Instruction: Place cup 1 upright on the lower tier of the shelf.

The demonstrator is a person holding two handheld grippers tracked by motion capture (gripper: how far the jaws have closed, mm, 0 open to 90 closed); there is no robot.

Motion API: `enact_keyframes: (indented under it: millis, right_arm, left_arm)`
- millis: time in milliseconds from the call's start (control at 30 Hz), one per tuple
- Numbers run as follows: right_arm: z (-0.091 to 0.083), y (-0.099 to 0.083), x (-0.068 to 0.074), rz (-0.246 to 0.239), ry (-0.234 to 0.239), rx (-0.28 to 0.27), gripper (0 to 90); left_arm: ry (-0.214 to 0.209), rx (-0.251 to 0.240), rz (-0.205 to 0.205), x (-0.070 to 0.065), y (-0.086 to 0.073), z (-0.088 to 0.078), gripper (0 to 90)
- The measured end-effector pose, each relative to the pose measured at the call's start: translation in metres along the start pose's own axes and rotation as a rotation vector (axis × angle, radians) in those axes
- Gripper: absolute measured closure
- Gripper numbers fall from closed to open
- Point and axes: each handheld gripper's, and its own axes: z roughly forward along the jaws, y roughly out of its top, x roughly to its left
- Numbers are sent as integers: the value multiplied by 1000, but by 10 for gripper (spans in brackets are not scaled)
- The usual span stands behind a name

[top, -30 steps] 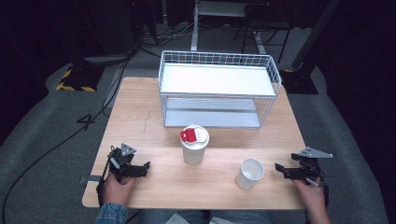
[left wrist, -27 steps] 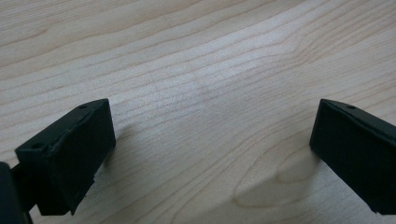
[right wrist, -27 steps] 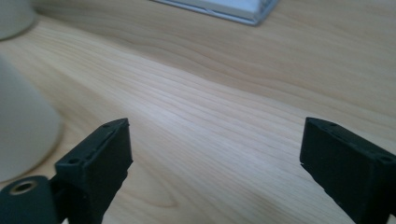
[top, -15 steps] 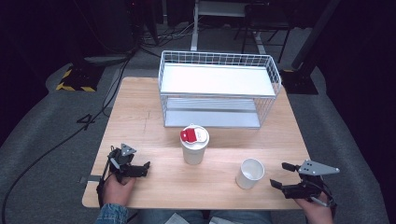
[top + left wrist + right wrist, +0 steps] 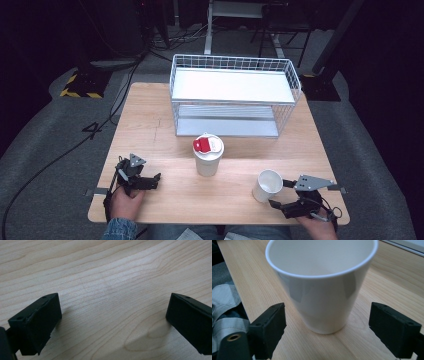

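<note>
open cup (image 5: 268, 185) right of lidded cup (image 5: 208, 154), both before wire rack (image 5: 235, 95) on table (image 5: 150, 125)

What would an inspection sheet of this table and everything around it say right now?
Surface: light wooden table, bare grain.
Job's things: open white paper cup upright; lidded white cup with red label at centre.
Clutter: white wire two-shelf rack at the far edge.
Grippers: left gripper open over bare wood; right gripper open, jaws either side of the open cup, apart from it.
Cables: black cable on the floor at left.
Surroundings: grey floor, dark beyond.
</note>
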Motion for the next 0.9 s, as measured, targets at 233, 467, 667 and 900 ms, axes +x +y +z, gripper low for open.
enact_keyframes:
  millis: [233,467,667,900]
  right_arm:
    - [17,5,4,-26,-24,-2,145]
    - [32,9,6,-34,-4,5,182]
    - [30,9,6,-32,-15,3,224]
    - [30,9,6,-34,-17,5,227]
  left_arm:
    - [-1,-1,-1,0,0,0,6]
    - [-2,1,1,0,0,0,6]
    - [-2,0,0,0,0,0,6]
    - [-2,0,0,0,0,0,6]
